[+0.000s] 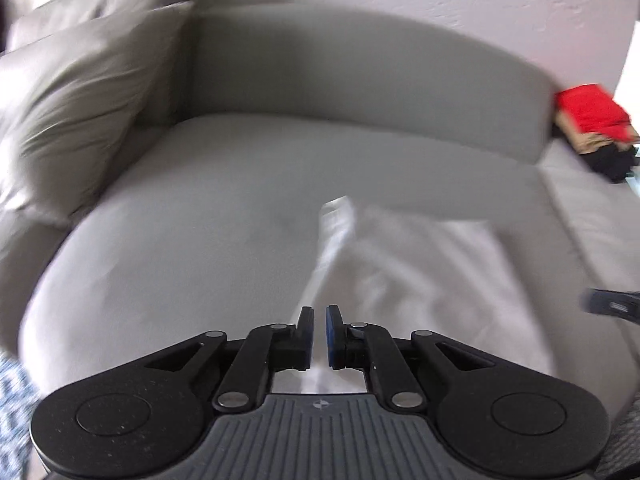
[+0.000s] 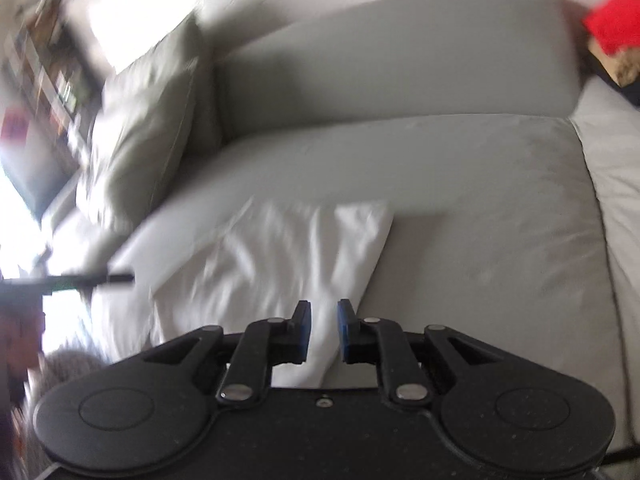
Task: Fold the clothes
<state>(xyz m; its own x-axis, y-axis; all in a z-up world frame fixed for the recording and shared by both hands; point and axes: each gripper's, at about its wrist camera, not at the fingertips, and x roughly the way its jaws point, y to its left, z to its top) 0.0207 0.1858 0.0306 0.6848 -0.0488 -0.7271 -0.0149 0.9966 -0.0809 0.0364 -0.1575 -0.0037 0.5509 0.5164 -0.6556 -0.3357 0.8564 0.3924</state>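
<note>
A white garment [image 1: 404, 272] lies spread and creased on the grey sofa seat [image 1: 192, 240]; it also shows in the right wrist view [image 2: 280, 256]. My left gripper [image 1: 318, 312] hangs over the garment's left near edge, jaws nearly closed with a thin gap and white cloth below them. My right gripper [image 2: 324, 308] hangs over the garment's right near corner, jaws slightly apart with cloth showing between them. Both views are blurred, so I cannot tell whether either gripper pinches the cloth. The right gripper's tip [image 1: 608, 304] shows at the left view's right edge.
Grey cushions [image 1: 80, 112] lean at the sofa's left end. The sofa backrest [image 1: 360, 68] runs behind the seat. A stack of folded clothes with a red one on top [image 1: 592, 116] sits at the far right, also in the right wrist view [image 2: 612, 24].
</note>
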